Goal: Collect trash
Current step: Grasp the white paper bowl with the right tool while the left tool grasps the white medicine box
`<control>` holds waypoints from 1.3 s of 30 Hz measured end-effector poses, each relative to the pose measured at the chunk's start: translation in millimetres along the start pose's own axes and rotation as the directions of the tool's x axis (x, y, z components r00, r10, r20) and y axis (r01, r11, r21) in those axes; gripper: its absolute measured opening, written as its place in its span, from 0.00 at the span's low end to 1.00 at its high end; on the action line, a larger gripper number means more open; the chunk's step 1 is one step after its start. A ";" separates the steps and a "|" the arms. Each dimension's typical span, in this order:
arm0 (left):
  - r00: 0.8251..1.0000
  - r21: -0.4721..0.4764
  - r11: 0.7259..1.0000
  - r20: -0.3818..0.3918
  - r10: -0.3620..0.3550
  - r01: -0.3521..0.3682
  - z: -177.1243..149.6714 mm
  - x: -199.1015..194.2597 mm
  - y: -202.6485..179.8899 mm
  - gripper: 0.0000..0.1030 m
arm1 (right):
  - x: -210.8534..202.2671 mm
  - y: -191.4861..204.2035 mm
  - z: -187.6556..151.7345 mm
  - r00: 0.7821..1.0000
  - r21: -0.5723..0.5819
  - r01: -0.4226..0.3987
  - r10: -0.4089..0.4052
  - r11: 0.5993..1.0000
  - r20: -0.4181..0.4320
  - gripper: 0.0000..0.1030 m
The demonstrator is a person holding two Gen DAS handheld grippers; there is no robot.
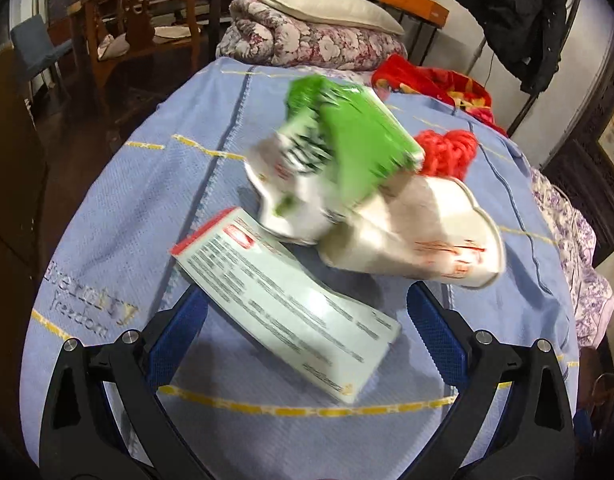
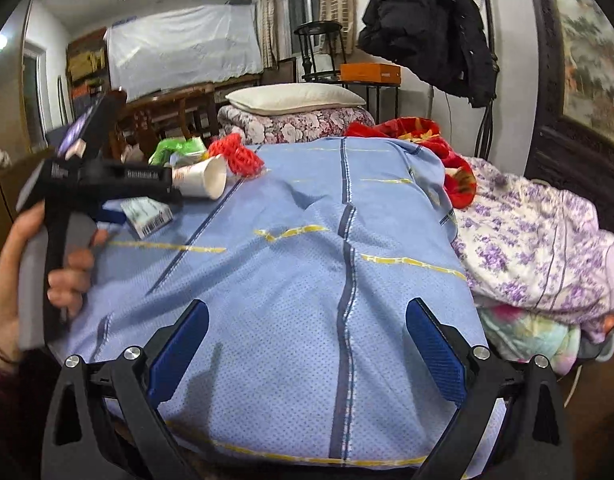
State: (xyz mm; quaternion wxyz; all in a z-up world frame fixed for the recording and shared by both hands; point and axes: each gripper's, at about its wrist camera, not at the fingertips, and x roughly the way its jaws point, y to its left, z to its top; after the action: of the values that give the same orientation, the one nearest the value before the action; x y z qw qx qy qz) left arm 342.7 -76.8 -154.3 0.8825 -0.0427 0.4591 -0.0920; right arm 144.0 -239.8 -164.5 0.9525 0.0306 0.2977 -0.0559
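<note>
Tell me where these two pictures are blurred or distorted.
Left wrist view: green wrapper and paper cup are motion-smeared, the flat box less so. Right wrist view: mostly sharp, blue sheet bulging under fisheye, corners dark.

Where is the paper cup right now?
The paper cup lies on its side on the blue blanket, right of centre in the left wrist view, between the green packet and red net, beyond the open left gripper.
</note>
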 end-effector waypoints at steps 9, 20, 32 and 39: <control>0.997 0.005 0.997 -0.022 0.075 -0.075 -24.4 -27.8 51.1 0.93 | -6.1 1.6 -1.4 0.999 0.003 0.029 -0.029 1.000 0.021 0.94; 0.996 -0.067 0.998 0.093 -0.014 0.021 -27.2 -48.6 73.2 0.93 | -2.1 -0.7 -0.1 1.000 0.011 0.015 -0.015 1.000 0.008 0.94; 0.986 0.067 0.984 0.012 0.165 -0.166 -27.0 -22.4 39.0 0.93 | 2.2 -5.3 5.6 0.999 0.070 -0.036 0.038 0.997 -0.024 0.94; 0.987 0.062 0.985 0.012 0.158 -0.159 -27.8 -21.4 41.8 0.93 | 50.3 19.8 74.7 0.952 0.176 -0.289 0.301 0.941 -0.049 0.94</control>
State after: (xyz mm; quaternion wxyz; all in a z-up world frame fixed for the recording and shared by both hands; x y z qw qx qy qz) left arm 313.0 -31.2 -159.8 0.8896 0.0214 0.4548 -0.0359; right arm 229.7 -231.5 -131.4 0.9322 0.1567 0.3199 0.0638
